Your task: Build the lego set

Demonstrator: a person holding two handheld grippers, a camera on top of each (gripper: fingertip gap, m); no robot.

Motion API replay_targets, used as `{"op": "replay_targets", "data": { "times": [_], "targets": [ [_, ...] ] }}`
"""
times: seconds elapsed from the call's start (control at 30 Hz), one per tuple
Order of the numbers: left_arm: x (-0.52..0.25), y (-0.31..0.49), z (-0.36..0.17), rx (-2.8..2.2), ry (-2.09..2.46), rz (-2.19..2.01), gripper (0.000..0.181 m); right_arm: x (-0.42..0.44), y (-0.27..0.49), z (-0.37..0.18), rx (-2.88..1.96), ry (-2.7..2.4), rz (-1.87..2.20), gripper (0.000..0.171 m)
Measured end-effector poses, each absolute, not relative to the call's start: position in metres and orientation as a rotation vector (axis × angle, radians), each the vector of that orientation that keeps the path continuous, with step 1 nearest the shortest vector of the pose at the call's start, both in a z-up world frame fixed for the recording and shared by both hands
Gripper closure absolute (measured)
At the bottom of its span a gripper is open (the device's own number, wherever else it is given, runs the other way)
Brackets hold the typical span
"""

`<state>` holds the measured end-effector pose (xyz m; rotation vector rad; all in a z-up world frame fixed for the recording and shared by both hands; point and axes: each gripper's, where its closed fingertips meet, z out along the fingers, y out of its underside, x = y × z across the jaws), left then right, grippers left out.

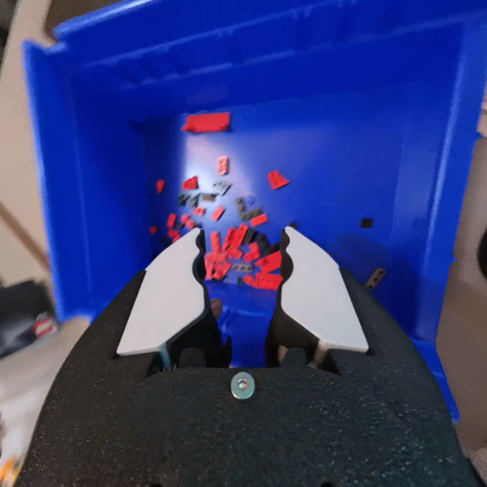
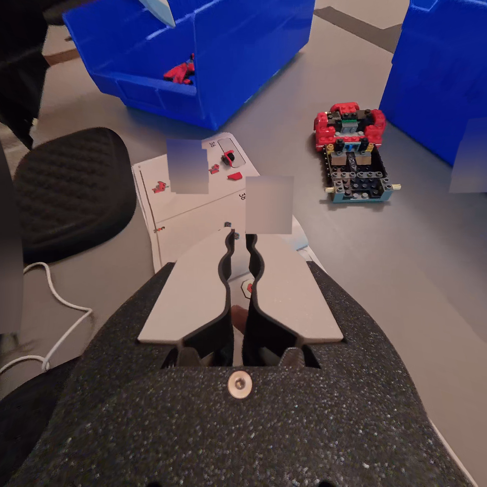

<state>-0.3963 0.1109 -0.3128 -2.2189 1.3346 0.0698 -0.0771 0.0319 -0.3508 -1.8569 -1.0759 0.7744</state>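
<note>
Dozens of small red and black plastic lego plates (image 1: 232, 253) are seen in the left wrist view, heaped on the floor of a deep blue plastic bin (image 1: 342, 158). The left claw (image 1: 241, 232) is held over the heap with its white fingers spread wide and nothing between them; the pieces lie just beyond and below the tips. One larger red plate (image 1: 207, 121) lies apart near the far wall. The view is blurred, so single pieces are hard to tell apart. A likely fault is judged to be a pinch that takes two overlapping plates at once, or a thin flat plate that slips out because it lies flush on the bin floor.

In the right wrist view, the right claw (image 2: 239, 234) is held above a white printed instruction booklet (image 2: 197, 210) on the grey bench (image 2: 369, 263), its jaws nearly pressed together, a narrow gap left, with nothing gripped. The half-built red and black lego car (image 2: 350, 152) stands well apart, ahead and to the right of the tips. It is unsupported, so it could be pushed along the bench when a piece is pressed on. A second blue bin (image 2: 434, 79) stands beyond it.
</note>
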Motion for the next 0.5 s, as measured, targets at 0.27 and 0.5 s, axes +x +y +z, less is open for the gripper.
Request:
{"op": "replay_targets", "data": {
  "times": [0.27,0.5],
  "targets": [
    [-0.364,0.121,-0.354,-2.327,1.61,0.081,0.151,-0.075,0.033,-0.353,-1.865,-1.076,0.742,0.163],
    [-0.348,0.134,-0.361,-2.531,1.406,-0.069,0.155,-0.071,0.034,-0.353,-1.862,-1.087,0.71,0.163]
  ]
}}
